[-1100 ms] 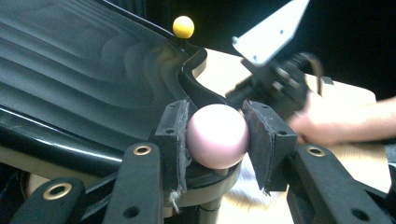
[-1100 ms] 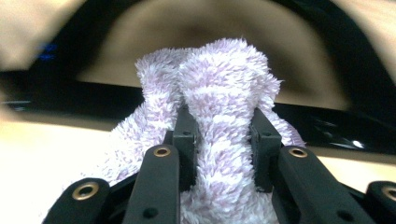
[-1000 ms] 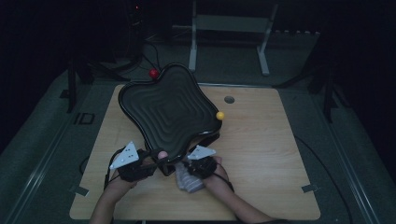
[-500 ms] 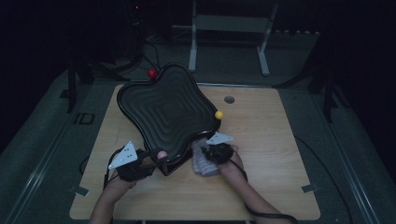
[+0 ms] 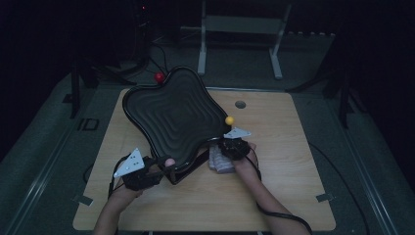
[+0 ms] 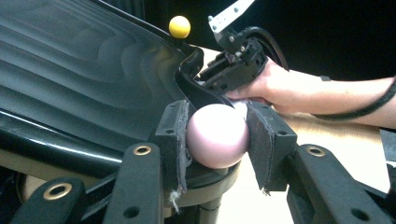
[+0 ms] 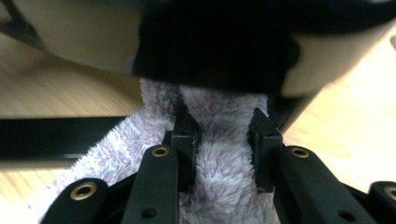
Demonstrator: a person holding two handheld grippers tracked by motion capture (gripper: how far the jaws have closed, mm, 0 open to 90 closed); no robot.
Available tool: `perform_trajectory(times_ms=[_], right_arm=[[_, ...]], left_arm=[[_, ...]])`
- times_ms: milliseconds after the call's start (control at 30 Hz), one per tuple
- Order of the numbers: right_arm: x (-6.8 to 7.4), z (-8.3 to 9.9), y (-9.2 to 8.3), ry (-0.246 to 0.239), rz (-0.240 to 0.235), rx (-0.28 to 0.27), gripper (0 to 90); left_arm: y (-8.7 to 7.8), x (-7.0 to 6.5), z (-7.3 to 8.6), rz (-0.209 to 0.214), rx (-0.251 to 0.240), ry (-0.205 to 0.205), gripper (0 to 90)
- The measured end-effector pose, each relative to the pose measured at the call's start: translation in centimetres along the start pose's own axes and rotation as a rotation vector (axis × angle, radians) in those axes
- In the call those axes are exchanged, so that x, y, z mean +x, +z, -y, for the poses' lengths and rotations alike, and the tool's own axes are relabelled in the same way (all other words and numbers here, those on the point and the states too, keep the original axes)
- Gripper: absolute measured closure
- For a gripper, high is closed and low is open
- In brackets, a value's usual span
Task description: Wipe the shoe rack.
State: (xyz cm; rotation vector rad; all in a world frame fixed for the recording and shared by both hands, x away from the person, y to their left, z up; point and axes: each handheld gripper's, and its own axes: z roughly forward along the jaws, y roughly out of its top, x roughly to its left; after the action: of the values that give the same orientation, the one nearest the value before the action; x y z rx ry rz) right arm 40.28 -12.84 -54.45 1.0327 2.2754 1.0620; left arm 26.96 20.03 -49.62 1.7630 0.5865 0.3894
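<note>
A black wavy tray (image 5: 171,117) with ball knobs at its corners rests tilted on the wooden table (image 5: 284,191). My left gripper (image 5: 164,166) is shut on the pink knob (image 6: 217,135) at the tray's near corner, pads on either side of it. A red knob (image 5: 159,77) is at the far corner and a yellow knob (image 5: 229,120) at the right corner. My right gripper (image 5: 221,152) is shut on a fluffy pale purple cloth (image 7: 219,186), right against the tray's near right edge (image 7: 215,46) just below the yellow knob.
A small round hole (image 5: 240,104) sits in the tabletop beyond the yellow knob. A metal frame (image 5: 240,29) stands behind the table. Bare tabletop lies to the right of my right hand. The surroundings are dark.
My right gripper has carried the cloth rightward and farther away along the tray's near right edge, toward the yellow knob. The left gripper and tray have stayed put.
</note>
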Motion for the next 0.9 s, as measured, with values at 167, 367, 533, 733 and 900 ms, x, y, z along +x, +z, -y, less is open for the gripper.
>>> perform_trajectory(times_ms=[167,367,533,733,900], right_arm=[[3.1,0.2,-0.4,-0.053,-0.083,0.016,70.1],[8.9,0.3,-0.9,-0.149,-0.212,0.001,69.7],[13.1,0.5,-1.0,-0.2,-0.311,-0.027,69.2],[11.9,0.5,-0.8,-0.224,-0.315,-0.024,69.5],[8.5,0.5,-0.5,-0.19,-0.253,-0.019,69.6]], left_arm=[[0.0,0.0,0.0,0.001,-0.005,-0.007,60.1],[0.1,-0.1,0.1,-0.003,-0.009,-0.011,60.0],[0.0,0.0,0.1,0.0,-0.01,-0.015,60.0],[0.0,0.0,0.2,0.003,-0.013,-0.017,60.1],[0.0,0.0,0.1,0.004,-0.013,-0.019,60.1]])
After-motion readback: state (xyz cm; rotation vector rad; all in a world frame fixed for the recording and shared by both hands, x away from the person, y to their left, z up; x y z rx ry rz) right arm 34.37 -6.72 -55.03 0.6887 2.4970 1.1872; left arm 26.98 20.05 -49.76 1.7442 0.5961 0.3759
